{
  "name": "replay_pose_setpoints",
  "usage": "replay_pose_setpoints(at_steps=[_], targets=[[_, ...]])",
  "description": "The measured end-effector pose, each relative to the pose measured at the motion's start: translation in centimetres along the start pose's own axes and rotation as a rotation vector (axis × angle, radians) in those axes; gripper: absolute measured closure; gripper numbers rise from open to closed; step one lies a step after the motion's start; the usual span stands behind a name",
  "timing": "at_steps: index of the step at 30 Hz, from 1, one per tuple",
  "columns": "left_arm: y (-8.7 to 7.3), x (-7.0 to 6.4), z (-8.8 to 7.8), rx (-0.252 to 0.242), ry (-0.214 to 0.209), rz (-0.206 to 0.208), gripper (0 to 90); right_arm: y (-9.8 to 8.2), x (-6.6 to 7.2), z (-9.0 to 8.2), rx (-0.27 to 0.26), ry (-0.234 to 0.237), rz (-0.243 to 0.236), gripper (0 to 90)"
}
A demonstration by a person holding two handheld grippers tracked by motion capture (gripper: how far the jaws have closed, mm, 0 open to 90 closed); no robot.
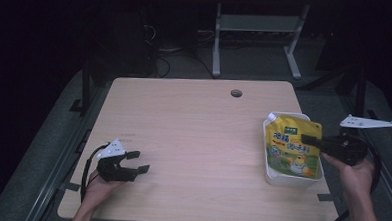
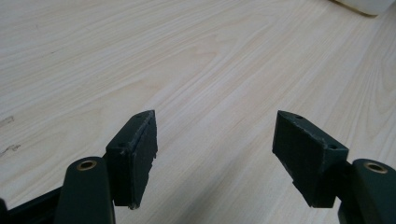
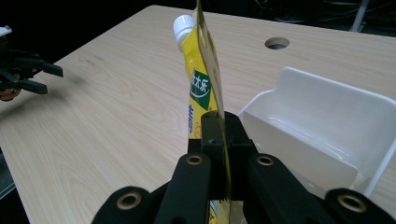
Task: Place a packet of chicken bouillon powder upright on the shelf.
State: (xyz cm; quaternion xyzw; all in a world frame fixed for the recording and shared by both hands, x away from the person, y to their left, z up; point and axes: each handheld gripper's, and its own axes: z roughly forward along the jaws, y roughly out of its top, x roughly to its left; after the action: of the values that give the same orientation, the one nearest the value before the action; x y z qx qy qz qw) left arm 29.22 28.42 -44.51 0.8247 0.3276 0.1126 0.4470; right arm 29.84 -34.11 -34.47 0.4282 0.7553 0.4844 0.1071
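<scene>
High view looks down over whole table. Left gripper view sits close above bare tabletop. Right gripper view faces across table; cable hole shared with high view.

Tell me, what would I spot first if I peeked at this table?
The bright yellow spouted pouch with a cartoon on it would catch your eye, at the table's right side. The right gripper pinches its edge and holds it over a white plastic bin. Over at the near left, the left gripper sits with its jaws wide open above the bare wooden table.
</scene>
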Motion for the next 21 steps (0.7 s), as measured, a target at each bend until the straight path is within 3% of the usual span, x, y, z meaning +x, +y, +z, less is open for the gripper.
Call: replay_pose_setpoints(at_steps=[21], targets=[[0.0,-0.1,0.2,0.003,0.001,-0.004,29.5,-2.6,-1.5,-1.4,0.027,-0.024,0.048,88.8]])
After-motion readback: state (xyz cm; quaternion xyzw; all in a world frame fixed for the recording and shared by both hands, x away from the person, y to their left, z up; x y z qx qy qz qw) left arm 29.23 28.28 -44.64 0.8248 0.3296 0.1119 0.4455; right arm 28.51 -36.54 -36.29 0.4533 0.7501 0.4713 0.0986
